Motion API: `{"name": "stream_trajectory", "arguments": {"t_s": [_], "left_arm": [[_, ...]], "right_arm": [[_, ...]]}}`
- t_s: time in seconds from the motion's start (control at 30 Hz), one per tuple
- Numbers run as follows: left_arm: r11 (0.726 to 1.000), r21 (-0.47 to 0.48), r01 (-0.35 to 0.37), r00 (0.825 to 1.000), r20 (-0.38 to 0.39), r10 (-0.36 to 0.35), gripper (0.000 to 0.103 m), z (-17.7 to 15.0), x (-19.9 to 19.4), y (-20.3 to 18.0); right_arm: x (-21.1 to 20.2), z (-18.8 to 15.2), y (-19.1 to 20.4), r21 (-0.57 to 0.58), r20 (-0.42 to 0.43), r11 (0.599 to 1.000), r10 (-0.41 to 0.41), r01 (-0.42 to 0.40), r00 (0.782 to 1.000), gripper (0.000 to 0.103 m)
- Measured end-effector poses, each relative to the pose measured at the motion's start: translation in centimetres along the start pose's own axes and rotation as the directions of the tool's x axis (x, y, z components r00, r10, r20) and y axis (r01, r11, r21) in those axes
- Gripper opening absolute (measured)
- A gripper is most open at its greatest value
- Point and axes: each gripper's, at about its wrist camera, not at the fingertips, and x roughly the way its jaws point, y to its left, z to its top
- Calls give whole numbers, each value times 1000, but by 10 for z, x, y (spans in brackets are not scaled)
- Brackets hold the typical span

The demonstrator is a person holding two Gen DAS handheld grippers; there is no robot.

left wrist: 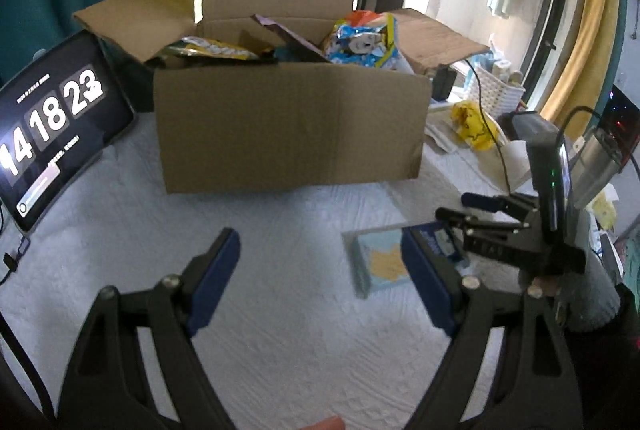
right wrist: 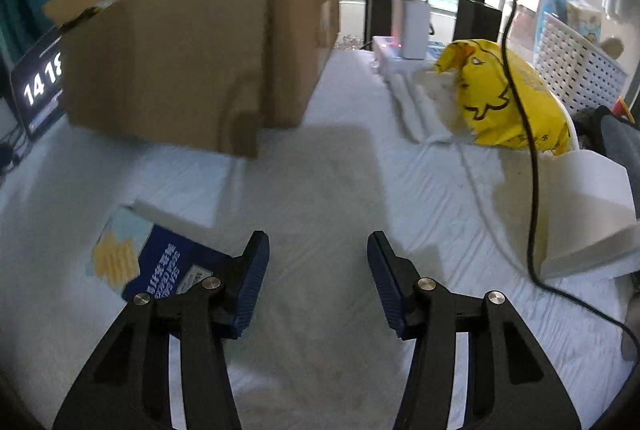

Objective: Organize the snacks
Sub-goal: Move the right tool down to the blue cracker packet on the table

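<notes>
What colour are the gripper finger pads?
Dark blue pads, clearest in the right wrist view.

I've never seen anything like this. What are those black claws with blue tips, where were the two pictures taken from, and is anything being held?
Those claws are hand-held grippers: a person holds one in each hand, and a camera on each looks forward along its two fingers. One picture is from the left gripper, the other from the right gripper. Both are open and hold nothing.

Ahead on the white quilted cloth stands an open brown cardboard box with snack bags sticking out, among them a blue and white packet. A flat blue snack box with a yellow picture lies on the cloth between the grippers. At the left leans a dark tablet showing a clock. At the right lie a yellow bag with cartoon drawings and a white lattice basket.
</notes>
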Motion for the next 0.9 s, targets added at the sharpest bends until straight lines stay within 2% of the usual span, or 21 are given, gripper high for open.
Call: {"name": "stream_trajectory", "arguments": {"t_s": [0.23,0.37,0.43,0.57,0.6,0.7,0.8,0.9], "left_arm": [[1000,-6,16,1000,18,-16,84,-15,-12,9],[1000,-15,9,1000,13,-9,84,-27,-15,23],[1000,-24,-8,1000,10,8,84,-34,-17,34],[998,-56,-36,999,16,37,84,-45,-23,56],[997,-62,-43,999,21,45,84,-46,-25,61],[995,-73,-61,997,31,64,84,-49,-27,72],[994,-86,-62,997,41,65,84,-50,-28,82],[993,-94,-65,996,50,70,84,-51,-30,91]], "right_arm": [[-21,-27,53,-61,-30,996,66,-68,997,56],[-29,-42,86,-104,-8,990,91,-91,996,57],[-28,-43,99,-127,-15,986,110,-111,994,57],[-37,-36,106,-92,1,984,155,-154,988,57],[-40,-37,110,-93,4,984,155,-154,988,59],[-39,-29,121,-104,-10,979,172,-173,985,72],[-36,-24,138,-113,-29,976,186,-188,982,74],[-29,-17,147,-99,-40,974,201,-204,979,80]]}}
